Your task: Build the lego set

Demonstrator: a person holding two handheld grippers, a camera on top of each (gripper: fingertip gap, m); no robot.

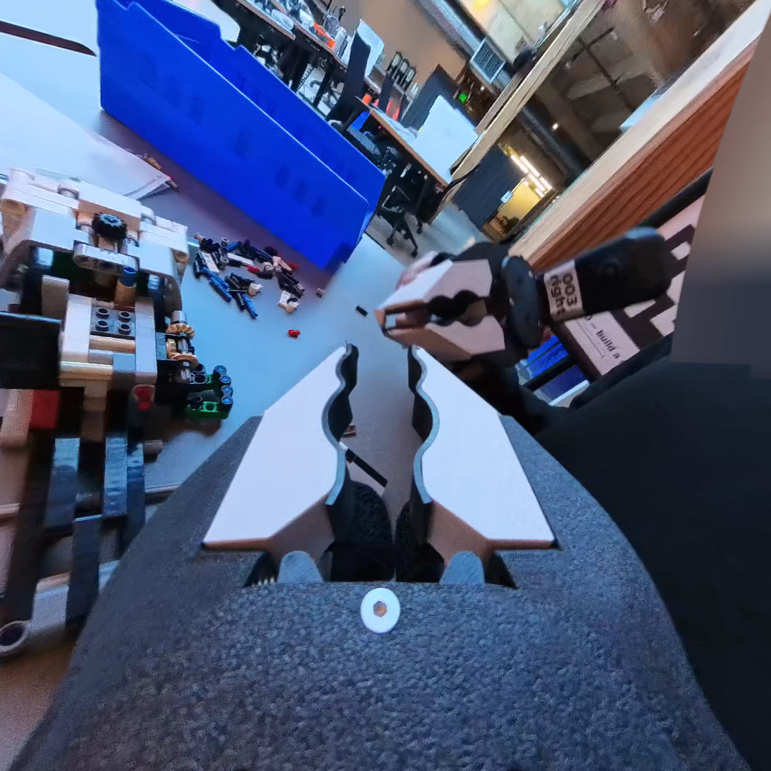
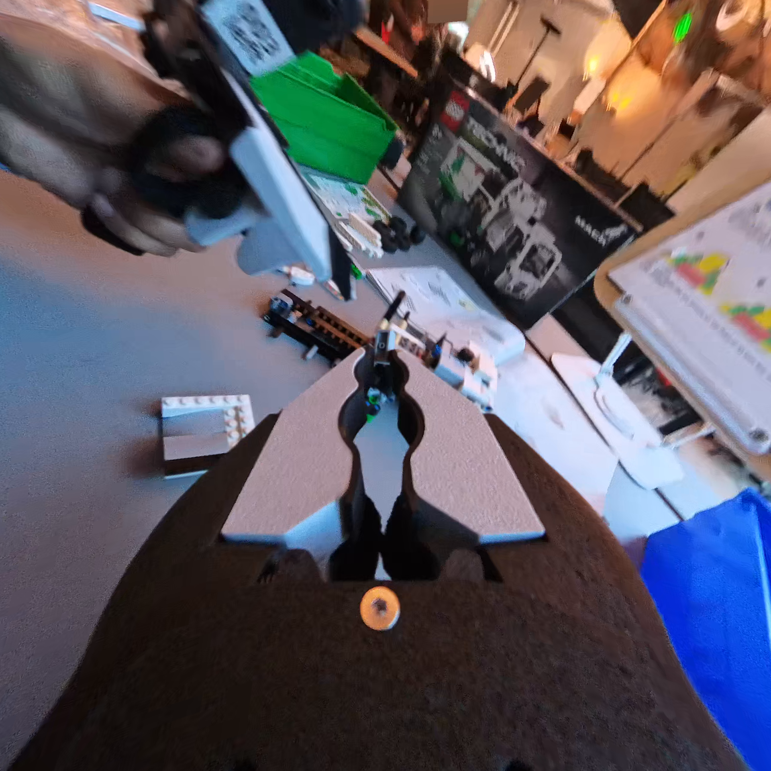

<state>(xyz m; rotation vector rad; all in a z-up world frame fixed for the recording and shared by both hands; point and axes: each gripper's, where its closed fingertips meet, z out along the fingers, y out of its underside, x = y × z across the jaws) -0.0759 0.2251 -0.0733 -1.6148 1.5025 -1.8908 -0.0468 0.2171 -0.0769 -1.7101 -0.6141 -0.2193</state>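
A partly built lego model (image 1: 91, 313) in white, black and grey, with green beams at its end, stands on the grey table (image 1: 267, 346) at the left. My left gripper (image 1: 381, 350) is open and empty, just right of the model and above the table. My right gripper (image 1: 386, 323) hovers close beyond the left fingertips. In its own view, the right gripper (image 2: 379, 354) is nearly closed on a small grey-and-black lego piece (image 2: 381, 345). The model (image 2: 321, 329) lies right behind it, blurred. A hand (image 2: 158, 200) holds the left gripper at the upper left.
A pile of loose pins and connectors (image 1: 246, 271), a red pin (image 1: 294, 332) and a black pin (image 1: 361, 311) lie beyond the left gripper. A blue bin (image 1: 233, 137) stands behind them. A white plate assembly (image 2: 200, 429), green bin (image 2: 325, 121), set box (image 2: 513, 225) and booklet (image 2: 442, 300) surround the model. My left and right fingertips are right by each other.
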